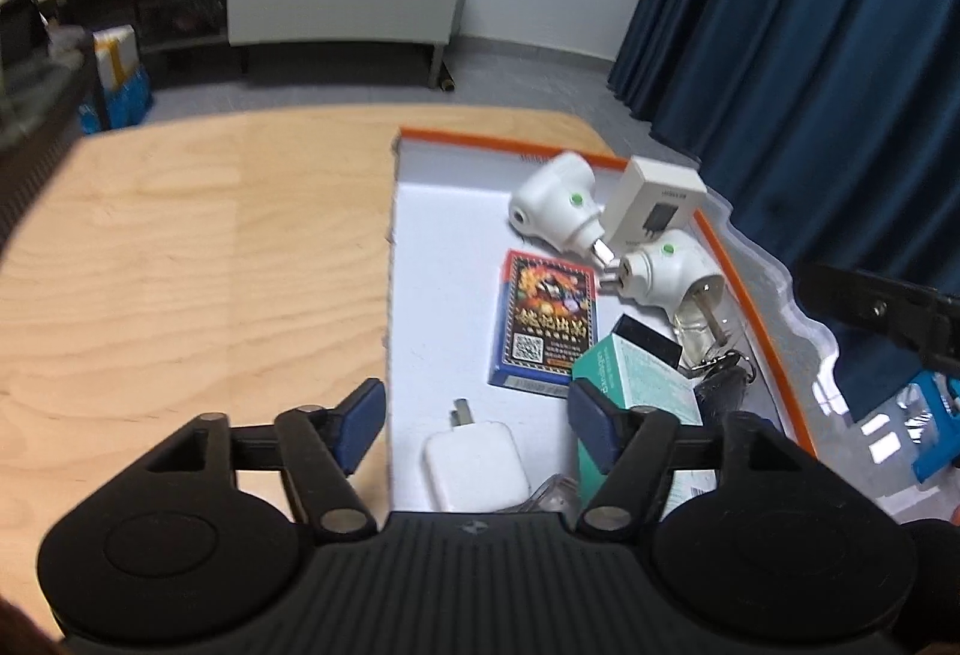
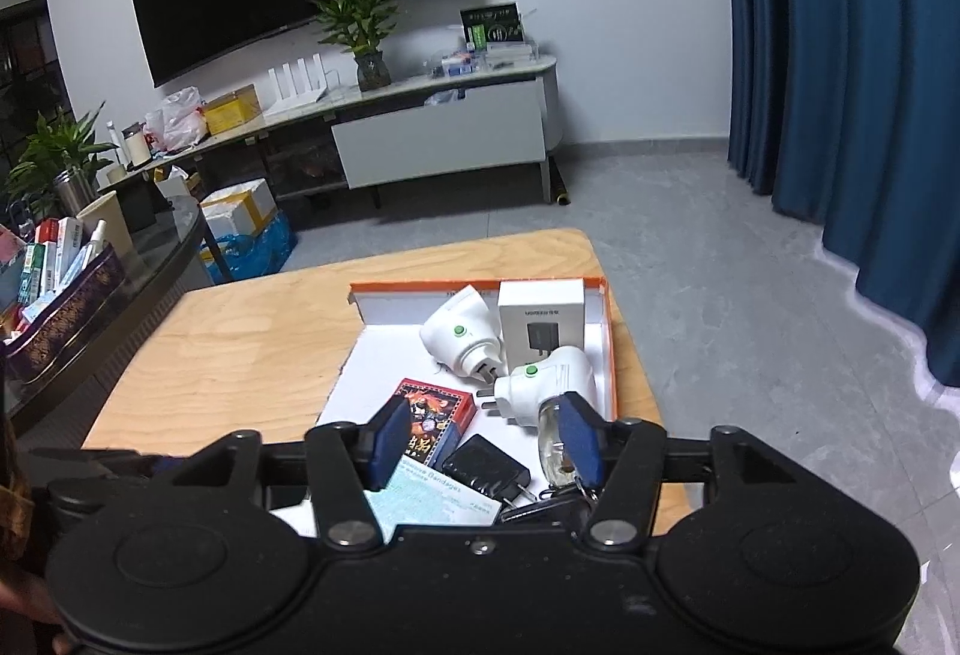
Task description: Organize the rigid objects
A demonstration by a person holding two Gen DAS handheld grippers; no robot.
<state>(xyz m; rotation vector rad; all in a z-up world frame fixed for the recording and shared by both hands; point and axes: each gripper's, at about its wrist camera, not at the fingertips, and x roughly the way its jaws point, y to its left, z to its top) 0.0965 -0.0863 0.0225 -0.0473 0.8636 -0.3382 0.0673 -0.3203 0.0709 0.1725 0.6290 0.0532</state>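
An orange-rimmed white tray (image 1: 510, 144) lies on the right part of a wooden table (image 1: 180, 265). In it are two white plug adapters with green buttons (image 1: 552, 205) (image 1: 660, 271), a white charger box (image 1: 657, 202), a card deck box (image 1: 549, 325), a teal bandage box (image 1: 636, 376), a white charger (image 1: 474, 463) and keys (image 1: 723, 373). My left gripper (image 1: 474, 427) hangs open over the tray's near left edge, just above the white charger. My right gripper (image 2: 485, 439) is open above the black charger (image 2: 486, 469), the card deck box (image 2: 435, 412) and the bandage box (image 2: 432, 502).
The tray (image 2: 420, 289) takes up the table's right side, close to its edge. A blue curtain (image 2: 840, 55) hangs at the right. A TV cabinet (image 2: 438, 139) stands against the far wall, and a dark glass side table (image 2: 150, 247) with boxes stands at the left.
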